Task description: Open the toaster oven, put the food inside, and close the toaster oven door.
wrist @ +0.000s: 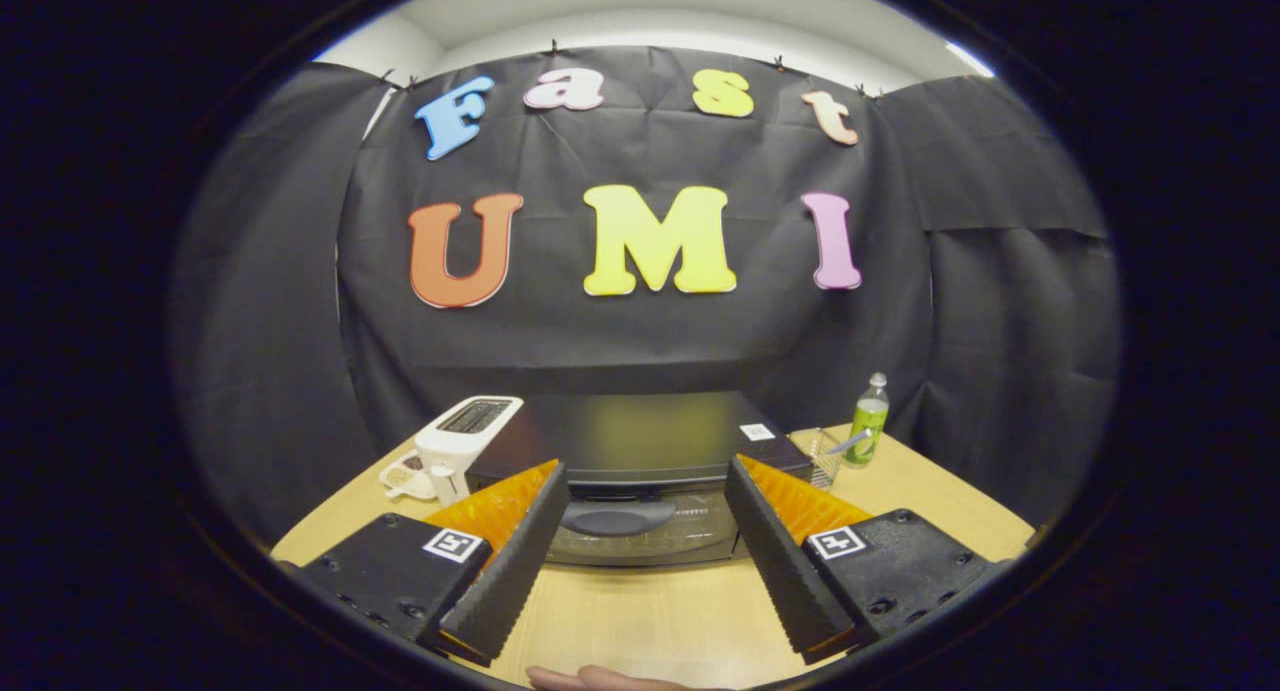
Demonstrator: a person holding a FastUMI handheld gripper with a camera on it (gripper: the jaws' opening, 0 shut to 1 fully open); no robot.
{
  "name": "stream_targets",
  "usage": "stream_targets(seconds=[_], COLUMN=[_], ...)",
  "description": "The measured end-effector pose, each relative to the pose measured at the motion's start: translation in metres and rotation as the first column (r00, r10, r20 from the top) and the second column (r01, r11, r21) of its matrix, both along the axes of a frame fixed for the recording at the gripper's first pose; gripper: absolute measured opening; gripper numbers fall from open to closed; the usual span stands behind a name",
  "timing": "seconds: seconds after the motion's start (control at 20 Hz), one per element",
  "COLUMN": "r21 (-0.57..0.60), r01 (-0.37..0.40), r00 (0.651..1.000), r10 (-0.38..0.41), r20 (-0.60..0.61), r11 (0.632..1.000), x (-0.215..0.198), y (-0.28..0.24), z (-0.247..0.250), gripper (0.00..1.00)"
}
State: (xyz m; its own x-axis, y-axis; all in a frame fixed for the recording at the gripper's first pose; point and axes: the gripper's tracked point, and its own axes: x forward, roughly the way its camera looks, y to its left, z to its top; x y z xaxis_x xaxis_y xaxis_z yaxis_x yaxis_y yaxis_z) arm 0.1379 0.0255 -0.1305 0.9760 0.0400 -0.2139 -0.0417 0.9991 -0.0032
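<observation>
black toaster oven (640,441), white toaster (462,441), green bottle (868,426)

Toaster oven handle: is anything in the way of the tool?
Nothing visible. The open tool faces the toaster oven, its handle just ahead between the fingers, only bare table between.

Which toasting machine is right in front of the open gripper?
The black toaster oven, door shut, sits just beyond the open gripper. The white pop-up toaster stands off beside it.

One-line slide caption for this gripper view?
Open claw faces the closed toaster oven on the wooden table, white toaster and green bottle flanking it.
</observation>
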Motion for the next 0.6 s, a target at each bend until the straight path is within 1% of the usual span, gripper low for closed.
stream_targets(seconds=[0.1,0.25,0.4,0.5,0.6], r21=[-0.015,-0.032,0.019,0.048,0.044], r01=[0.016,0.000,-0.046,-0.053,-0.059], r00=[1.000,1.000,0.999,0.998,0.997], r10=[-0.016,0.000,0.046,0.054,0.061], r20=[-0.020,0.004,-0.001,-0.014,-0.036], r11=[1.000,0.999,0.999,0.997,0.997], x=[0.019,0.042,0.057,0.062,0.069], y=[0.002,0.013,0.024,0.028,0.034], z=[-0.015,-0.025,-0.039,-0.052,-0.065], gripper=[1.00,1.00,1.00,1.00,1.00])
